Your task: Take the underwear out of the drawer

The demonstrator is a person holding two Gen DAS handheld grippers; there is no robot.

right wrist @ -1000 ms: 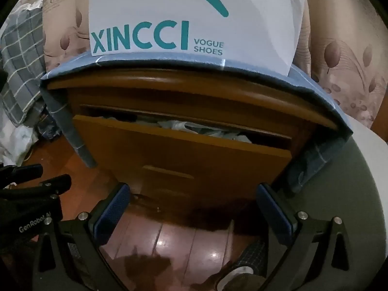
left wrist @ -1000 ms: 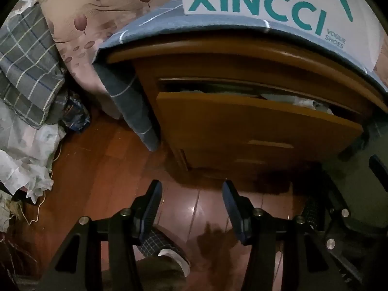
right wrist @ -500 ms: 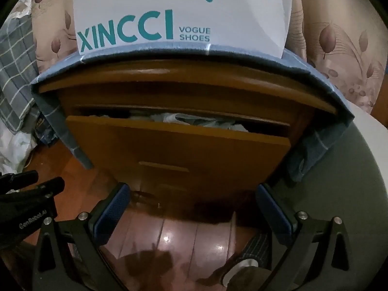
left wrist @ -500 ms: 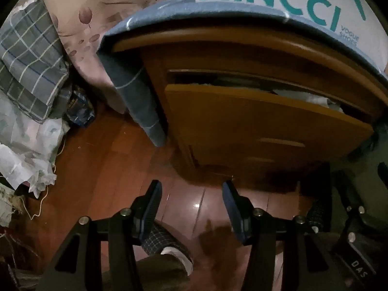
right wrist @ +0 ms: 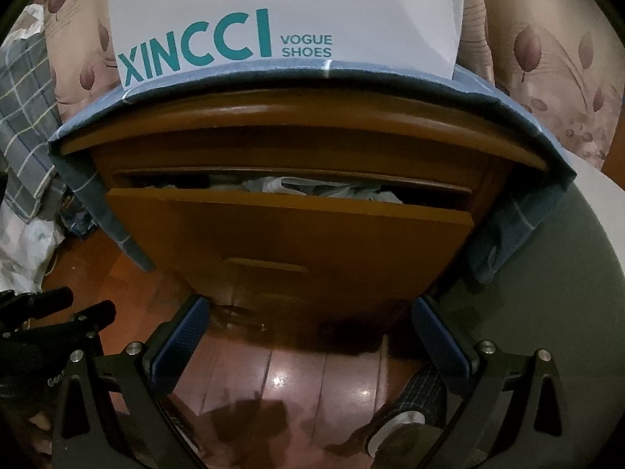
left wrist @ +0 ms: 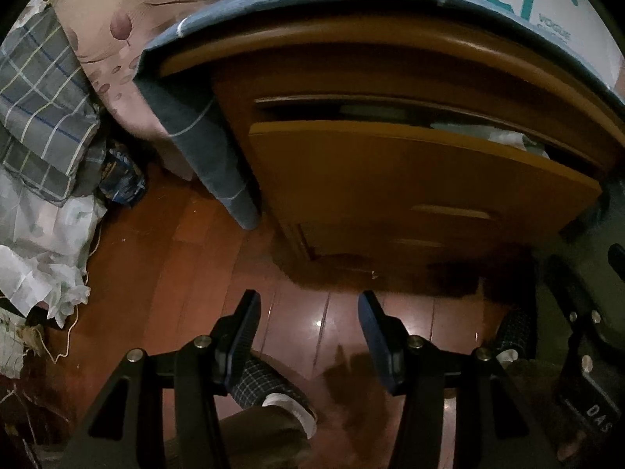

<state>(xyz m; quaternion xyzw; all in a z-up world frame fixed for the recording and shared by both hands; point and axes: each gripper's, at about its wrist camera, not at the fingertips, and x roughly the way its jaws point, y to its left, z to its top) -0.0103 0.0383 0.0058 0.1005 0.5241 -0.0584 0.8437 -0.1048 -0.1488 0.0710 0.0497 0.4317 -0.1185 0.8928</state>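
1. Drawer [right wrist: 289, 234] pulled part-way out, so pale underwear [right wrist: 324, 187] shows over its front edge.
2. Left gripper [left wrist: 308, 312] and right gripper [right wrist: 308, 320]: both spread and empty, low over the near floor.
3. Since a second ago, both have drawn nearer the cabinet.

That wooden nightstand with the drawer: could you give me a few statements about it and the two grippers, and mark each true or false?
1. The top drawer is partly open, with pale fabric showing inside. True.
2. The right gripper is shut on a garment. False: its fingers are wide apart and hold nothing.
3. A white XINCCI box stands on the cloth-covered nightstand top. True.
4. The left gripper is inside the drawer. False: it is open, above the wooden floor.
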